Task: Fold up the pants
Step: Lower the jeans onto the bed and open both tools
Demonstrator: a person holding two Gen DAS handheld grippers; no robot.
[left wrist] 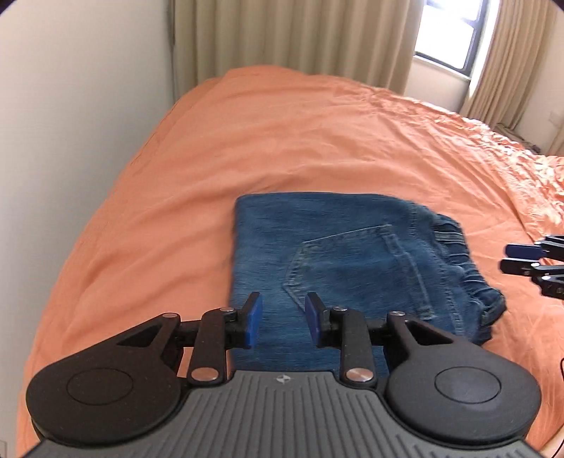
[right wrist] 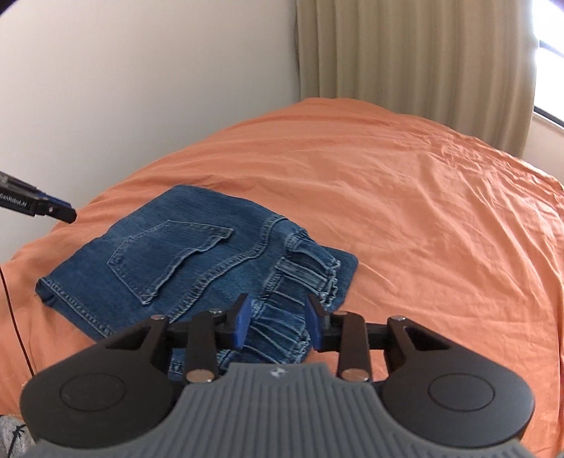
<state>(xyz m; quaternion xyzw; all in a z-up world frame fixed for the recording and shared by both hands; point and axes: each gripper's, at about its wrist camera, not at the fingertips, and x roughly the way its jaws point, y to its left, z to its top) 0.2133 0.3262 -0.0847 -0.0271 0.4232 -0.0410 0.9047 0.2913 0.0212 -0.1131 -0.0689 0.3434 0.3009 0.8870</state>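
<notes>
Pants (left wrist: 335, 267): denim, folded into compact rectangle, back pocket up, lying on bed (left wrist: 282, 141) toward wall-side edge, well short of far edge. Left claw (left wrist: 283, 324): pads apart, empty, above fold. Right claw (right wrist: 278, 326): pads apart, empty, over waistband. We judge folding finished, release step in hand; next, withdraw clear without snagging cloth.

a home bedroom: orange-sheeted bed (left wrist: 317, 141), beige curtains (left wrist: 289, 38), window (left wrist: 451, 31).
</notes>
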